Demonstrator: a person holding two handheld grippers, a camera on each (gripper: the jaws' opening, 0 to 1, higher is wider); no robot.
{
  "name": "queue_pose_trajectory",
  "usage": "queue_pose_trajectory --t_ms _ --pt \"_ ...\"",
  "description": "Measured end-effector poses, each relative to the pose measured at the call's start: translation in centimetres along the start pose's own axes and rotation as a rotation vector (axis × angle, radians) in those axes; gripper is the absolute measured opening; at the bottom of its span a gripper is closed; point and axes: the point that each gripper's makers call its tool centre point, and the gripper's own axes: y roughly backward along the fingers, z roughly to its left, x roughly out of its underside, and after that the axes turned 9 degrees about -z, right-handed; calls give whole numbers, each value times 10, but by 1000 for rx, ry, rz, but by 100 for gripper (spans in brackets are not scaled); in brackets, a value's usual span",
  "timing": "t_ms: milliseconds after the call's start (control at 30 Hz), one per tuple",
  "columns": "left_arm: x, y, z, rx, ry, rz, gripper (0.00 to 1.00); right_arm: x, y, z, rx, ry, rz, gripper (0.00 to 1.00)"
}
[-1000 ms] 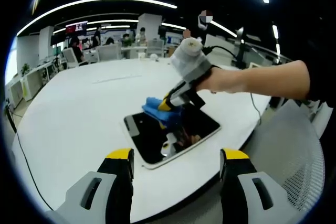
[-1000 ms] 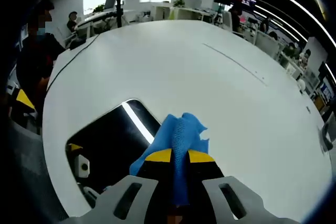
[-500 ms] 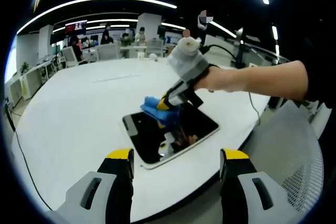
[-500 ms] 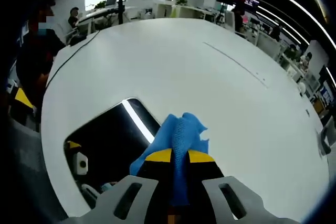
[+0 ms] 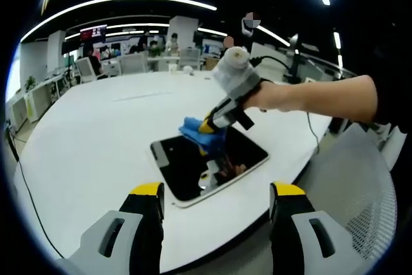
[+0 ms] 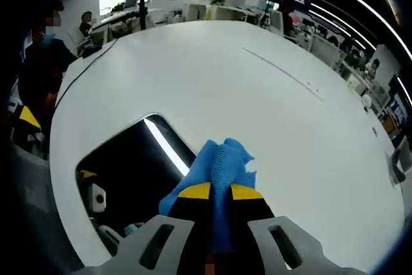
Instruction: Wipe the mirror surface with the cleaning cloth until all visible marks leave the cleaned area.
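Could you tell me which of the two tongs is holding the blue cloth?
The right tongs, shut on the blue cloth over the mirror; the left tongs hang open, empty.

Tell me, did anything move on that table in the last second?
The right gripper slid the blue cloth a little across the far edge of the mirror, staying shut on it. The mirror lay where it was on the white table, and the left gripper stayed open, held back.

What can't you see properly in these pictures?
- Marks on the rectangular white-rimmed mirror: in the left gripper view it reflects dark ceiling and is too small to tell.
- Mirror's near part: in the right gripper view the blue cleaning cloth and the right gripper cover it.
- Whether the cloth touches the glass: unclear in both views.
- People at far desks: too small.
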Motion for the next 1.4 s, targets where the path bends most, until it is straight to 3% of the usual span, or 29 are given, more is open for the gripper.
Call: queue_pose_trajectory --t_ms 267,767,1400 --pt "-1 0 -1 5 -2 -3 66 5 4 -7 12 -19 -1 4" --pt "1 0 0 2 2 10 65 8 9 -1 16 -43 -3 4" --pt "0 0 0 1 -8 6 64 15 17 8 -32 -69 11 4"
